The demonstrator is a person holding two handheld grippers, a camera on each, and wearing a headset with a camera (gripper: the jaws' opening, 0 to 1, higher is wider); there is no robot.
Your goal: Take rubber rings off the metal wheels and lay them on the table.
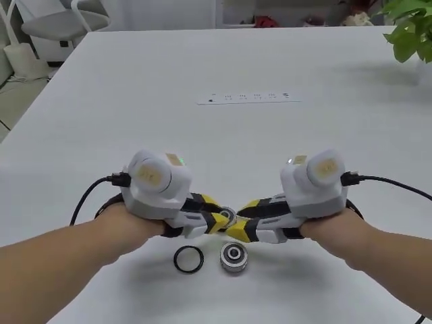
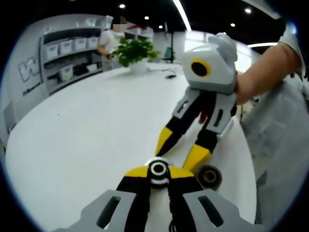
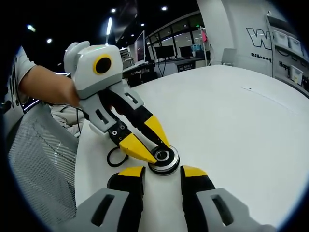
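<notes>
1. Table point(image 1: 202, 67): white and broad, the work surface under everything else. Both forearms reach in over its near edge.
2. Chair point(image 1: 67, 17): pale, standing beyond the far left corner of the table.
3. Plant point(image 1: 408, 30): green leaves at the far right edge of the table.
4. Left gripper point(image 2: 158, 172): grey-white body with black jaws and yellow tips, held in the left hand and pointing inward. The jaws are closed narrow on the metal wheel, one tip on each side of it.
5. Right gripper point(image 3: 162, 172): same build, held in the right hand and facing the left gripper tip to tip. The jaws stand apart, with the metal wheel just ahead of the gap between the tips. I cannot tell whether either tip touches it.
6. Power strip point(image 1: 248, 98): white, lying flat at mid-table, well beyond the grippers.
7. Metal wheel point(image 3: 164, 158): small and round with a dark hub, clamped in the left gripper just above the table between the two grippers. A dark band shows round its rim.
8. Second wheel point(image 1: 233, 256): silver with a dark centre, lying flat on the table just below the gripper tips.
9. Rubber ring point(image 1: 188, 259): thin and black, lying flat on the table just left of the second wheel and apart from it.
</notes>
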